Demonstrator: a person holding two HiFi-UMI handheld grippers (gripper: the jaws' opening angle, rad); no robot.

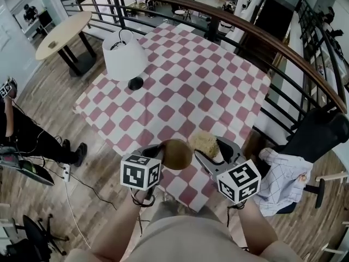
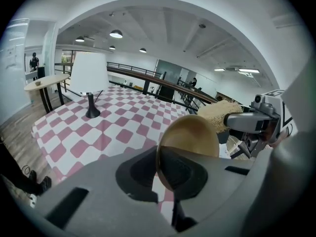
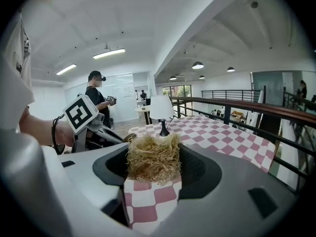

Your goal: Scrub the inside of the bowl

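Tablecloth (image 1: 185, 86) in red and white checks lies mostly bare, so the widest open room is its middle and far side. The only thing standing on it is a lamp (image 1: 124, 54) with a white shade, near the left edge and well apart from both grippers. The left gripper (image 1: 158, 153) and right gripper (image 1: 214, 150) hang above the near corner of the cloth, close to its edges.

The left jaws are clamped on the rim of a brown bowl (image 1: 177, 154), held in the air and tilted steeply on edge. The right jaws pinch a wad of straw-like scrubber (image 1: 203, 142) just beside the bowl's rim; whether the two touch I cannot tell.

The left gripper view shows one smooth golden face of the bowl, with the scrubber past its upper right rim. The right gripper view has the scrubber filling the gap between its jaws and hiding the bowl, and shows a person (image 3: 98, 102) standing off to the left.

Only the head view shows a curved railing (image 1: 229, 21) hemming the far and right sides. A chair (image 1: 322, 132) draped with a checked shirt (image 1: 281, 179) stands close on the right. A round table (image 1: 62, 34) and cables (image 1: 82, 184) on the floor are on the left.
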